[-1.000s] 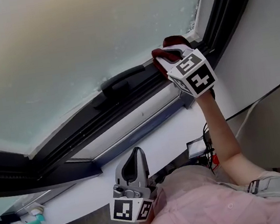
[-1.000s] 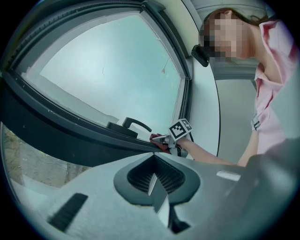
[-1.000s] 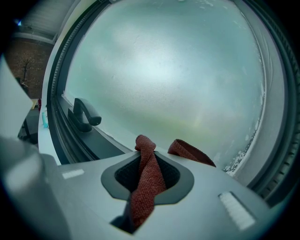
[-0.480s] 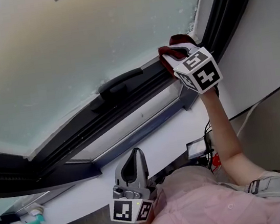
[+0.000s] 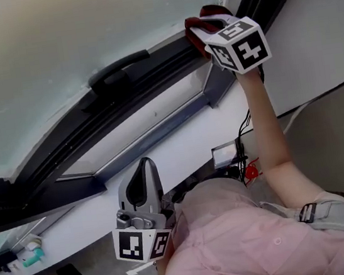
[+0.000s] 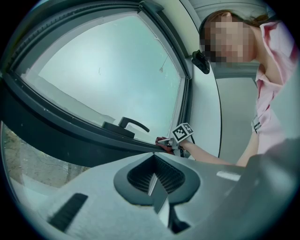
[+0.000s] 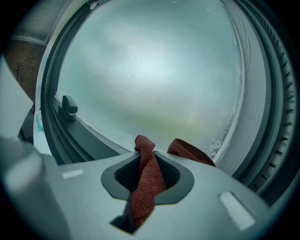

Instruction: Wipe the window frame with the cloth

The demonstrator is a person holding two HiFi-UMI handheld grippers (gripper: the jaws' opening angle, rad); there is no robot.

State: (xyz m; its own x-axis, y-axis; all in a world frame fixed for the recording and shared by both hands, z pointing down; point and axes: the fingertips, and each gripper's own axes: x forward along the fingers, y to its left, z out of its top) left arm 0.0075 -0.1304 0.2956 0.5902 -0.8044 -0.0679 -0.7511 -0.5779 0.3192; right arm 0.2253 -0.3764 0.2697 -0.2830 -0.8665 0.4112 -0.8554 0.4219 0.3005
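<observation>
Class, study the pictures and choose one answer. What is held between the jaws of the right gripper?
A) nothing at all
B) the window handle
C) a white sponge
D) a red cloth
D: the right gripper view shows the right gripper with its jaws closed on a red cloth, and the head view shows it up at the window frame.

The head view is looking down on the frame [image 5: 60, 156]. The left gripper view is facing it from afar and the right one close up, all sharing the handle [image 5: 118, 71].
</observation>
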